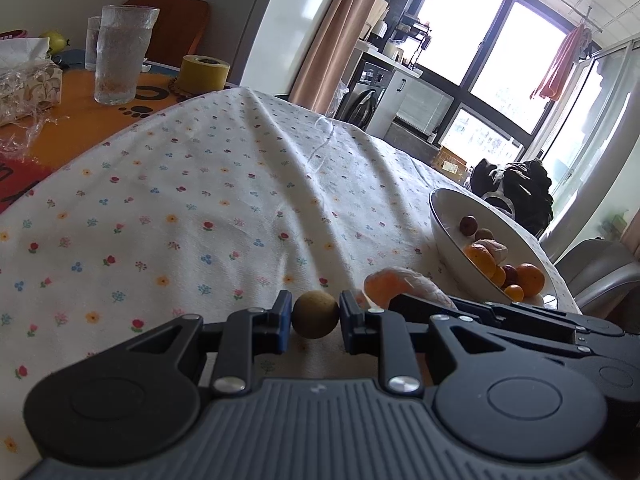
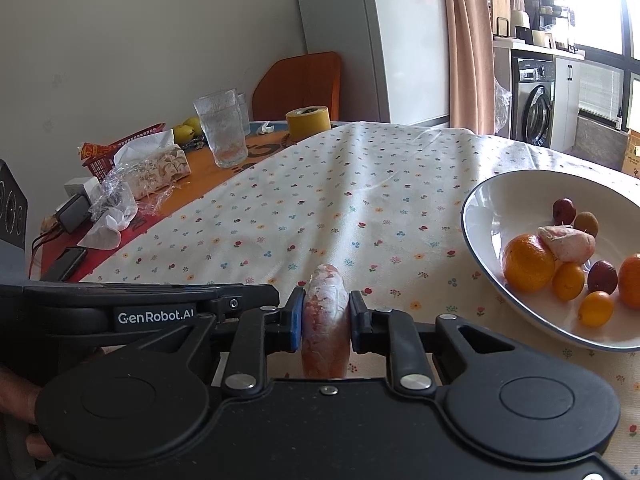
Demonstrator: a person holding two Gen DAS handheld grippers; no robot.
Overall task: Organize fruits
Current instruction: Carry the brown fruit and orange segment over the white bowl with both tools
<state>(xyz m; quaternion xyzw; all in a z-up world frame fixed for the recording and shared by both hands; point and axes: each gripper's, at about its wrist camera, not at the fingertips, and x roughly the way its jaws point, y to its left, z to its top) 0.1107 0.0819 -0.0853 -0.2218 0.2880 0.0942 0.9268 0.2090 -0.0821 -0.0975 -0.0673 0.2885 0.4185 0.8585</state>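
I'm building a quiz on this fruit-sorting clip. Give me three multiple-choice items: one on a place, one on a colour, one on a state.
1. Where is the white bowl?
A. On the floral tablecloth
B. On a chair
C. On the floor

2. What colour is the tape roll?
A. Blue
B. Yellow
C. Green

3. What does the left gripper hold?
A. Nothing
B. A glass
C. A small round brown fruit

Answers:
1 A, its base rests on the cloth.
2 B, plainly yellow in both views.
3 C, the fruit sits between its pads.
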